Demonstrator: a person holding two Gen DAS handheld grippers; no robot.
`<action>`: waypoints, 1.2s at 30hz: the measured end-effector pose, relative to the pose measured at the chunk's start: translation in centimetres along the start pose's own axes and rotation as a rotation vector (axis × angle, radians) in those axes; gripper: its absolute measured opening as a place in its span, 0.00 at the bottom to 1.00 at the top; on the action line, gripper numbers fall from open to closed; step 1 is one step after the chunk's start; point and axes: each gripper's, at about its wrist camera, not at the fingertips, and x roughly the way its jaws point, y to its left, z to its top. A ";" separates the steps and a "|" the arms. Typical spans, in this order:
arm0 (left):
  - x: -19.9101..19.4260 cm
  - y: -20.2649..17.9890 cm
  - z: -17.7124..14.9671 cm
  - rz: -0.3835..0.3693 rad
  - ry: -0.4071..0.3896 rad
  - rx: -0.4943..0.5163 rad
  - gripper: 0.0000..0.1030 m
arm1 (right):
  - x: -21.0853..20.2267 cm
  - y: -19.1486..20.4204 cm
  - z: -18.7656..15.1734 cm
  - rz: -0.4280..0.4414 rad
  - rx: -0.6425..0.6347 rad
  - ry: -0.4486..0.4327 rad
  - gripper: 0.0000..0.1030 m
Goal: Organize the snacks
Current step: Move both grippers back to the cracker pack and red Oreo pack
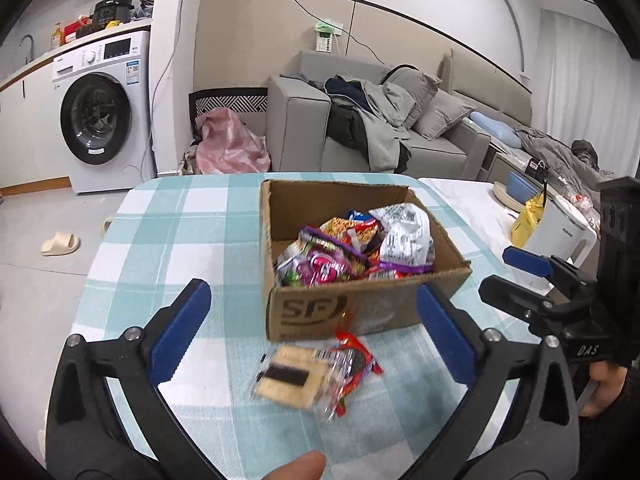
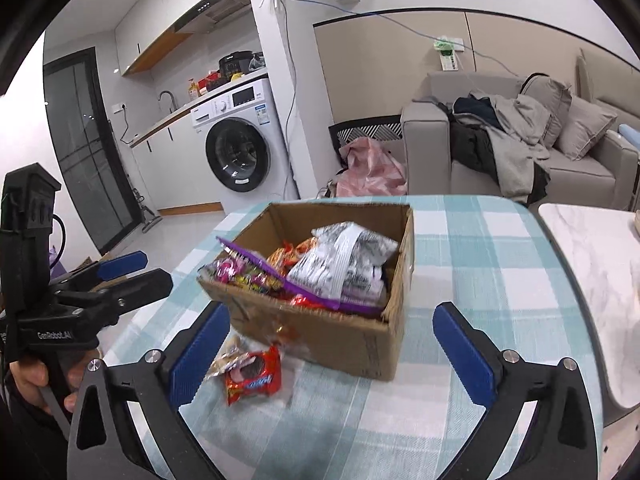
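Left wrist view: left gripper (image 1: 312, 324) jaws spread wide, nothing between the pads. Cardboard box (image 1: 360, 276) sits on the checked tablecloth (image 1: 168, 232), open top, heaped with snack packets (image 1: 356, 244); count inside unclear, they overlap. Two loose packets lie just in front of the box, touching each other: a clear cookie pack (image 1: 288, 376) and a red wrapper (image 1: 356, 356), both blurred. Right of the box: right gripper (image 1: 512, 276), jaws parted, empty. Beyond it a white kettle (image 1: 560, 236) and a yellow bag (image 1: 528, 220). Behind the box: one sofa (image 1: 320, 120) with clothes piled on it, one washing machine (image 1: 104, 116) far left.

Right wrist view: right gripper (image 2: 332, 344) wide apart, empty. Box (image 2: 340, 324) straight ahead, nothing blocking it. Red wrapper (image 2: 252, 376) in front of the box's left corner, near the left pad. Left gripper (image 2: 136, 272) left of the box, gaping.
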 end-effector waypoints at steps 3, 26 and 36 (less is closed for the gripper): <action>-0.8 0.2 -1.1 0.011 0.011 0.001 0.99 | 0.2 0.0 -0.9 -0.002 0.004 0.026 1.00; 1.8 2.2 -7.1 0.040 0.159 -0.034 0.99 | 5.4 2.0 -5.7 0.057 -0.025 0.243 1.00; 3.8 3.1 -8.1 0.039 0.210 -0.054 0.99 | 7.3 2.9 -6.4 0.057 -0.044 0.282 1.00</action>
